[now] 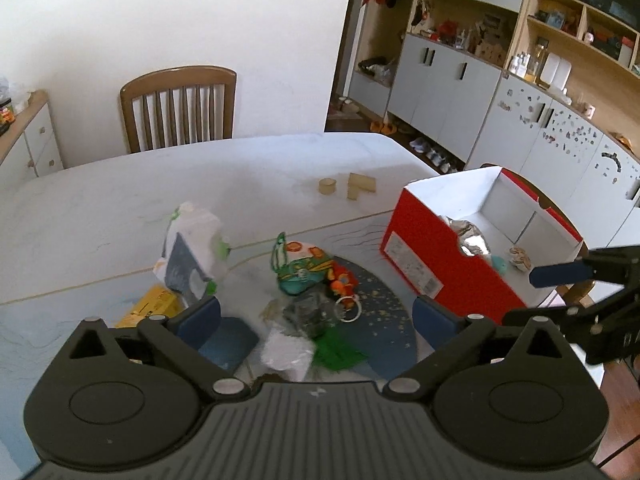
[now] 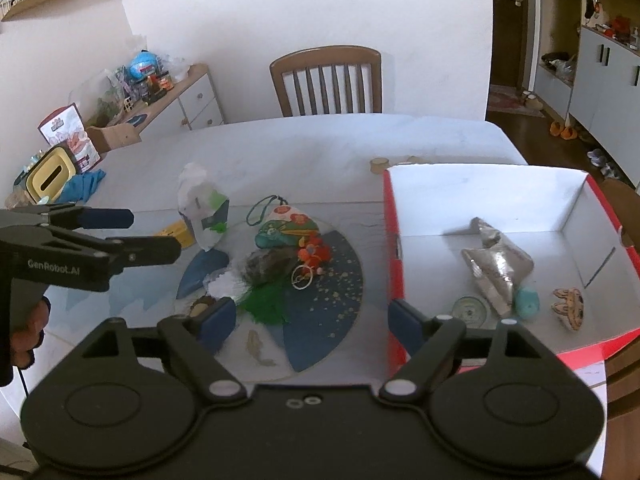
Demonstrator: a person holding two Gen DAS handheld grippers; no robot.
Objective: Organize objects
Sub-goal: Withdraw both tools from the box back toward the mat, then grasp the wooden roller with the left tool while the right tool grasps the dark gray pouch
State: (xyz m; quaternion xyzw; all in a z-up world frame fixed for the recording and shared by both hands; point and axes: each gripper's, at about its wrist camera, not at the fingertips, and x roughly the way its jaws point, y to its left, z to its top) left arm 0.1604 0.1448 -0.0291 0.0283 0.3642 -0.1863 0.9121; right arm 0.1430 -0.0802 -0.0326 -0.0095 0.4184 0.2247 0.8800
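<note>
A small clutter pile, led by a teal-and-orange embroidered pouch (image 1: 302, 268) with a green cord, lies on the desk (image 1: 120, 200) at nine o'clock of the red shoebox (image 1: 448, 256). Crumpled silver foil (image 2: 496, 268) sits inside that white-lined box. The left gripper (image 1: 316, 316) and right gripper (image 2: 312, 320) both hover with jaws apart, empty.

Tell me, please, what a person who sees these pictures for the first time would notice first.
The eye goes first to the red box at the right of the table, open on top, with a crumpled silver packet on its white floor. Next comes the heap of small things on the dark blue mat in the middle: a colourful pouch with an orange toy beside it. Both grippers, left and right, are open and hold nothing.
</note>
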